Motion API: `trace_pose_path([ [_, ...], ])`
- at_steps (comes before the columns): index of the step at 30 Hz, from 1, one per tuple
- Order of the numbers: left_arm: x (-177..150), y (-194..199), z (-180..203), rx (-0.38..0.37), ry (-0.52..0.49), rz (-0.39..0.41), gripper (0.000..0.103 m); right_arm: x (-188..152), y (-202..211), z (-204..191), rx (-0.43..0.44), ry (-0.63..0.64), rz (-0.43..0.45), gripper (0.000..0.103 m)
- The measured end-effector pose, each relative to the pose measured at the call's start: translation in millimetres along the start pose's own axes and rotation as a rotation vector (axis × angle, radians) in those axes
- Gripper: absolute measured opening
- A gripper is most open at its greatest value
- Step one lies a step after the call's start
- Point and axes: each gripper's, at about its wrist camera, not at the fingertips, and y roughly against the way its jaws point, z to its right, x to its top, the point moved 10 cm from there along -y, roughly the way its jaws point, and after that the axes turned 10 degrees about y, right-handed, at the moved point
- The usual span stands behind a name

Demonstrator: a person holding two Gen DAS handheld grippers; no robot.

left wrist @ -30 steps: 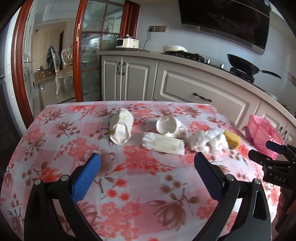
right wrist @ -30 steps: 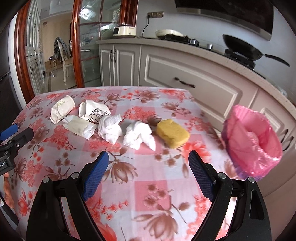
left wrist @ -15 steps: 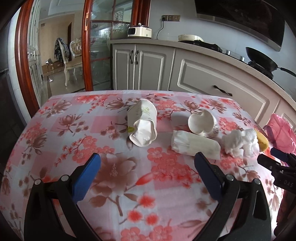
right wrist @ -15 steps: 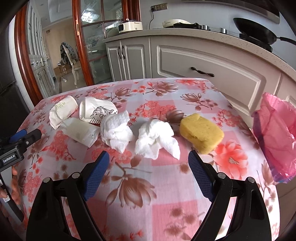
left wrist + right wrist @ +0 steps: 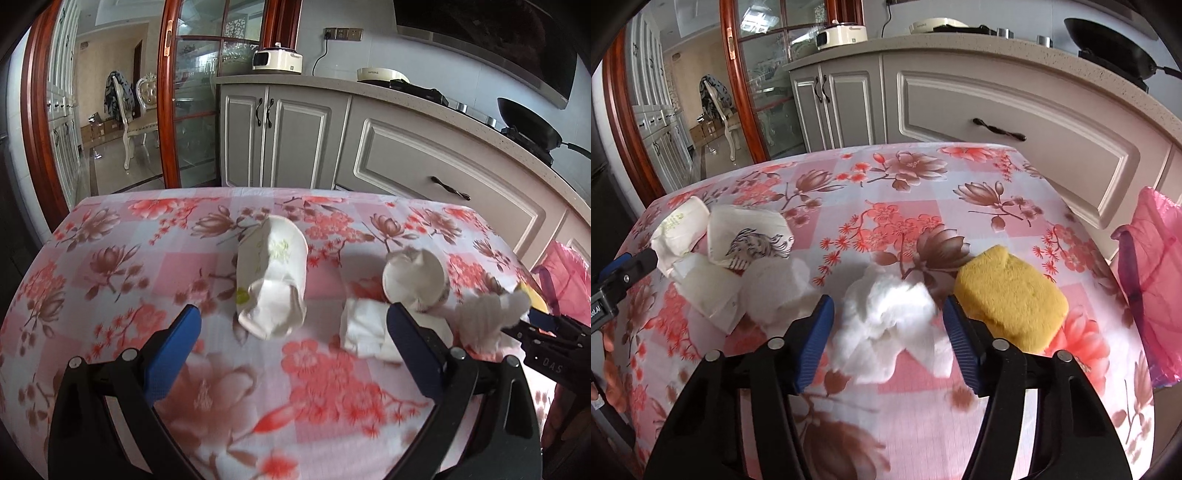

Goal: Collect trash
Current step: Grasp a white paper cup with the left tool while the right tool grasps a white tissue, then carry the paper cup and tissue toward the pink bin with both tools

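Right claw closing around tissue wad, pads not yet pressing; left claw wide open, empty, facing crushed cup; pink bag waits at counter edge.

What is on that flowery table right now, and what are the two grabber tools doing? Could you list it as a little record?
Surface: table with a pink floral cloth
Items: flattened paper cup, printed paper cup, folded napkin, crumpled tissue, second tissue, yellow sponge
Bin: pink bag beside the table's right edge
Left gripper: open, pointed at the flattened paper cup
Right gripper: jaws have just been closing, crumpled tissue between them, not clearly pinched
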Motion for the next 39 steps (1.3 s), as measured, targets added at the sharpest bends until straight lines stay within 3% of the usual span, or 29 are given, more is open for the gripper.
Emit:
trace_pose_path([
  [5,16,-15,2,0.009,-0.003,0.007,0.097,1,-8,-3,0.020,0.011,-0.021,0.042],
  [10,24,-37,-2,0.024,0.005,-0.026,0.088,1,-8,-7,0.039,0.020,-0.015,0.036],
  [13,26,-50,-4,0.041,0.010,-0.061,0.078,0,-7,-7,0.043,0.018,-0.013,0.035],
  [18,20,-58,-6,0.063,-0.031,-0.102,0.040,-4,-3,-8,0.044,0.011,-0.015,0.035],
  [21,15,-52,-2,0.057,-0.071,-0.100,0.032,-8,3,-10,0.046,0.009,-0.013,0.035],
  [28,-1,-18,1,0.046,-0.093,-0.080,0.031,-16,32,-26,0.058,0.036,0.017,0.032],
  [39,-27,70,11,-0.010,-0.092,0.004,0.031,-34,95,-50,0.029,0.091,0.070,0.031],
])
